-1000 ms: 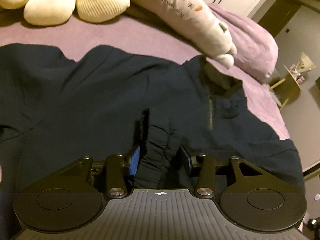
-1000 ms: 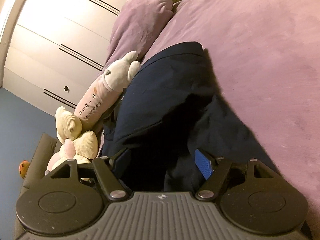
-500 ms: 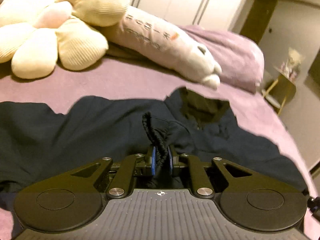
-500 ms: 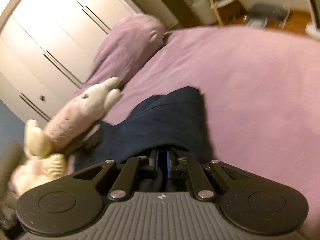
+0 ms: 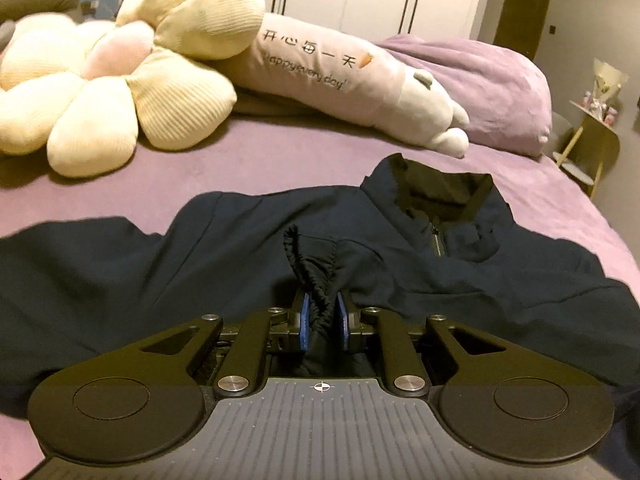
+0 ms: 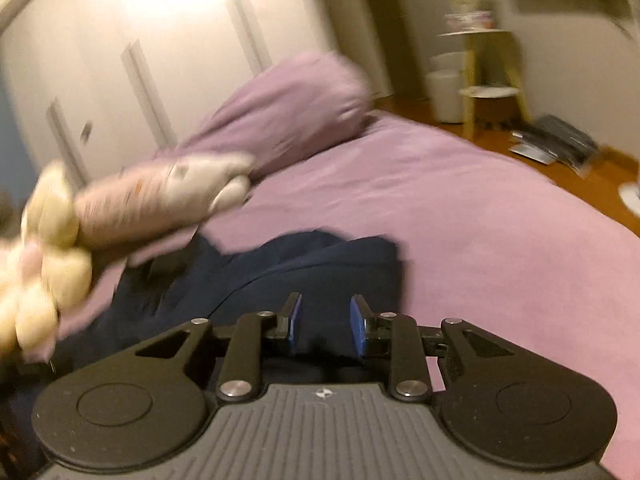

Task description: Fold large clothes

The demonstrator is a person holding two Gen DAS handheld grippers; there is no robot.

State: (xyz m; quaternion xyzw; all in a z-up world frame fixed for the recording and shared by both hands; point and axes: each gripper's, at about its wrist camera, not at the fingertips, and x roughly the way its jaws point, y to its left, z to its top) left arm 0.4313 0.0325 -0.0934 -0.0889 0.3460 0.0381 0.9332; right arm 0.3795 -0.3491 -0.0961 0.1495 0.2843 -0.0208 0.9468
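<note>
my left gripper (image 5: 321, 316) pinches the elastic cuff (image 5: 310, 264) of the dark navy zip-neck jacket (image 5: 240, 256) spread on the purple bed (image 5: 280, 148), my right gripper (image 6: 325, 322) gapes empty, so the thin cuff may slip out.

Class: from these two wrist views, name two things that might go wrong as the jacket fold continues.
1. The left gripper pinches only the thin elastic cuff; it may slip free when pulled.
2. The right gripper has its jaws open above the navy jacket, so that side may sag or fold unevenly.
</note>
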